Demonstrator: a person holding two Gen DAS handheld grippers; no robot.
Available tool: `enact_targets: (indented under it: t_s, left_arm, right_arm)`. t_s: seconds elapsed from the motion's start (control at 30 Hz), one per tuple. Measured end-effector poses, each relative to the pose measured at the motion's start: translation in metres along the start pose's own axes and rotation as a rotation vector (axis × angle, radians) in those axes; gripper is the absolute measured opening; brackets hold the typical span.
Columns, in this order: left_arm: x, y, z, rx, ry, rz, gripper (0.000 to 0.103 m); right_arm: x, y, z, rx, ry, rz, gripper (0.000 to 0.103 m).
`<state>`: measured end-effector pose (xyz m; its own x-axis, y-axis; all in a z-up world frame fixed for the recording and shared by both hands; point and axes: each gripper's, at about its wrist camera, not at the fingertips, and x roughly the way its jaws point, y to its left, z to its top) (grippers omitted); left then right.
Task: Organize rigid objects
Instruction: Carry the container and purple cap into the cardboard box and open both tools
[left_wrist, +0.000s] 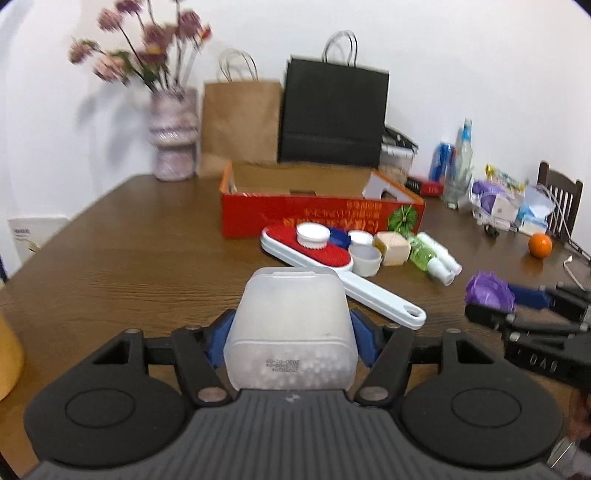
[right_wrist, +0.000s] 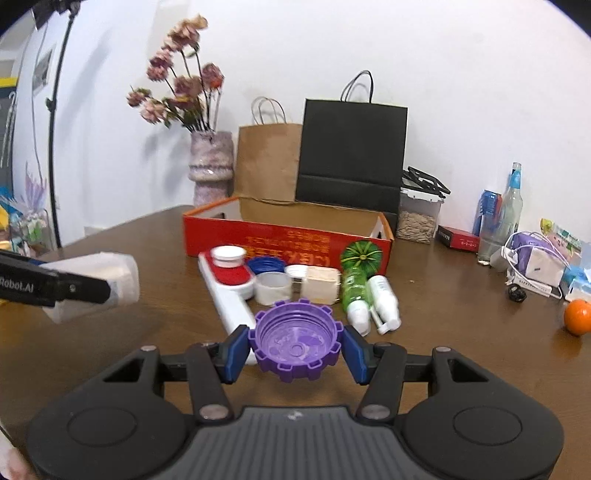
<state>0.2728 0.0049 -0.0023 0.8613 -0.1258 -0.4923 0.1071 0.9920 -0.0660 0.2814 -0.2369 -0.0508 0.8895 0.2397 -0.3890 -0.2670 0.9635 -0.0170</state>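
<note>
My left gripper (left_wrist: 291, 334) is shut on a frosted white plastic container (left_wrist: 291, 314), held above the wooden table (left_wrist: 129, 258). The right gripper (right_wrist: 295, 349) is shut on a purple notched cap (right_wrist: 295, 339), its hollow side facing the camera. Each gripper shows in the other's view: the left gripper (right_wrist: 92, 288) with the container (right_wrist: 114, 269), and the purple cap (left_wrist: 489, 291) at the right. Ahead lie a white lint brush with a red pad (left_wrist: 306, 254), a white lid (left_wrist: 313, 234) on it, a blue cap (left_wrist: 340, 238), a beige block (left_wrist: 393, 249) and spray bottles (left_wrist: 428, 254). Behind them stands an open red box (left_wrist: 317, 218).
A vase of flowers (left_wrist: 173, 136), a brown paper bag (left_wrist: 240, 122) and a black paper bag (left_wrist: 332, 114) stand against the back wall. Bottles, packets and cables crowd the right side near an orange (left_wrist: 540, 245). A chair back (left_wrist: 559, 199) rises at the table's right edge.
</note>
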Motion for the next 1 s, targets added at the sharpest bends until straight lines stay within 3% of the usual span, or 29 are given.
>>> enact_targets:
  t_s: [0.27,0.57,0.8,0.93,1.0]
  left_arm:
    - [-0.065,-0.001,-0.017,-0.014,-0.053,0.007,0.065]
    - [-0.11,0.005,-0.015,-0.048,-0.167,0.048,0.065]
    - [-0.105,0.011,0.003,-0.05,-0.202,0.02,0.066]
    - [-0.083,0.011,0.018,-0.027,-0.229,-0.031,0.066]
    - [-0.063,0.009,0.032,-0.017,-0.21,-0.022,0.066]
  right_arm:
    - [-0.056,0.027,-0.013,0.006,-0.081,0.012,0.053]
    - [-0.097,0.023,-0.002,0.031,-0.149,0.009,0.053]
    - [-0.096,0.005,0.015,0.049,-0.133,0.026,0.053]
    - [-0.073,-0.002,0.03,0.066,-0.102,0.038,0.054]
    - [-0.062,-0.007,0.04,0.055,-0.121,0.063,0.054]
